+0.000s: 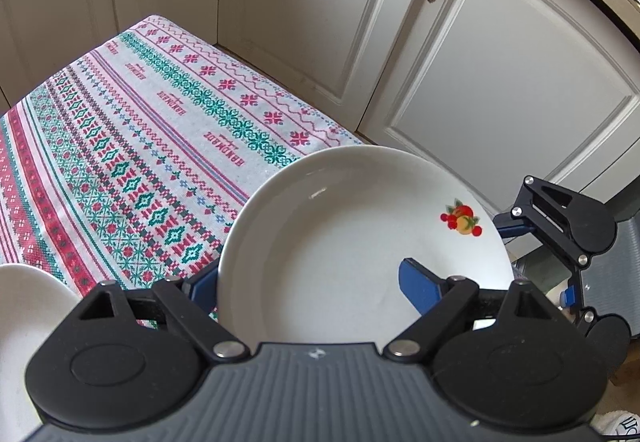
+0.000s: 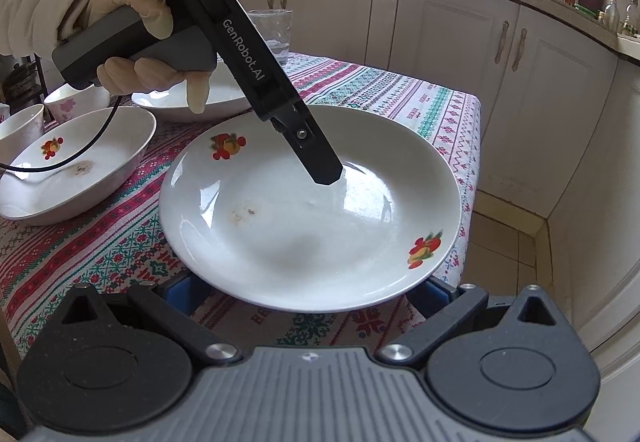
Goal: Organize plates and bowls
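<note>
A white plate [image 2: 304, 210] with fruit decals and a brown stain hangs just above the patterned tablecloth [image 2: 100, 254], near the table's right edge. My left gripper [image 1: 310, 286] is shut on its rim: one blue pad [image 1: 420, 290] lies on the inside, the other sits behind the rim. In the right wrist view it [image 2: 326, 170] reaches down from the upper left in a gloved hand [image 2: 132, 18]. My right gripper [image 2: 306, 290] stands wide, with the plate's near rim over its pad tips. Whether those pads press is hidden. The left wrist view shows it [image 1: 532, 262] at the plate's right rim.
A shallow stained white bowl [image 2: 80, 170] lies left of the plate, another white plate [image 2: 228, 98] lies behind it, and two small bowls [image 2: 76, 102] stand at the far left. A glass [image 2: 272, 30] stands at the back. Cream cabinets [image 1: 480, 62] and tiled floor [image 2: 508, 250] lie beyond the table's edge.
</note>
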Demonstrator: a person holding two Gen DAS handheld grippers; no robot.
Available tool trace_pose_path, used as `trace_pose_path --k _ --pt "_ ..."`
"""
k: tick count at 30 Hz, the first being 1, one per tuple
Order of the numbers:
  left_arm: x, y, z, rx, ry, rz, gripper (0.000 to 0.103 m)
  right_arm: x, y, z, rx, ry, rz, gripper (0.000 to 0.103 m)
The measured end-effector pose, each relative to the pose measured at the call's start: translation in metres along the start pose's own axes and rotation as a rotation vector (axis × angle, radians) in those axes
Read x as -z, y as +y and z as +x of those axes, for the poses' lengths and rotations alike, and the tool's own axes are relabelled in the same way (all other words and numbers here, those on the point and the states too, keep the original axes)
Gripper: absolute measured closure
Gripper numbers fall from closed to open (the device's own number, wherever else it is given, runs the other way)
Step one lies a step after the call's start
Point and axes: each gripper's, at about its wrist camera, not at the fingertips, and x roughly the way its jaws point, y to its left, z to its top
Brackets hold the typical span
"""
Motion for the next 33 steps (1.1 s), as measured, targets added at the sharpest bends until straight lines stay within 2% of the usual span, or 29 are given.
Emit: trace_pose_path --k 11,16,20,27,33 --pt "0.000 0.003 0.006 -0.011 0.009 0.000 0.013 -0.001 -0.004 0.002 -0.003 0.006 0.018 0.000" --pt "0.002 -0.004 -0.004 -0.057 -0.017 0.044 0.012 -0.001 -0.005 -0.003 -0.003 0.002 0.021 0.000" --pt "0.007 -0.011 -0.022 -0.088 -0.045 0.057 0.011 0.001 -0.006 -0.012 0.005 -0.006 0.047 0.000" --pt "0.030 -0.020 -0.071 -0.133 -0.119 0.012 0.010 0.005 0.009 -0.045 0.045 -0.022 0.056 0.000" --pt "0.064 -0.038 -0.121 -0.252 -0.223 0.004 0.008 0.002 0.035 -0.074 0.061 -0.072 0.044 0.000"
